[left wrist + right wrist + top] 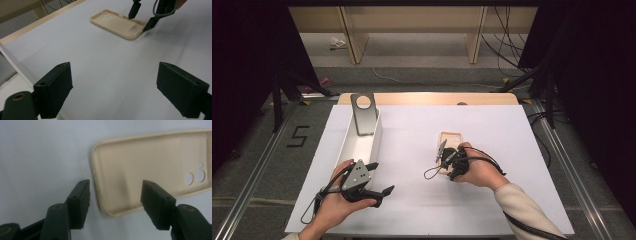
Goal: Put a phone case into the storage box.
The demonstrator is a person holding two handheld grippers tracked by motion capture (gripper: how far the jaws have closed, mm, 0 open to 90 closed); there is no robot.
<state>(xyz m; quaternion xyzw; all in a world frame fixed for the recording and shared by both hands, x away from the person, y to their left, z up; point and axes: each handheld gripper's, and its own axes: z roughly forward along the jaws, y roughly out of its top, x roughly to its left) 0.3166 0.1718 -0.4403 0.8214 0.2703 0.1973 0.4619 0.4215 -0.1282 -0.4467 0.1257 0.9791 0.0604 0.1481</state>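
The right gripper [113,195], jaws apart, straddles the beige soft-plastic phone case's [150,170] end wall. The wall should be pinched squarely. The left gripper [113,85] is held open.

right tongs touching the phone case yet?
Cannot tell. In the right gripper view the right tongs straddle a corner of the phone case, one jaw outside the rim, one over the inside; neither contact nor a gap shows plainly.
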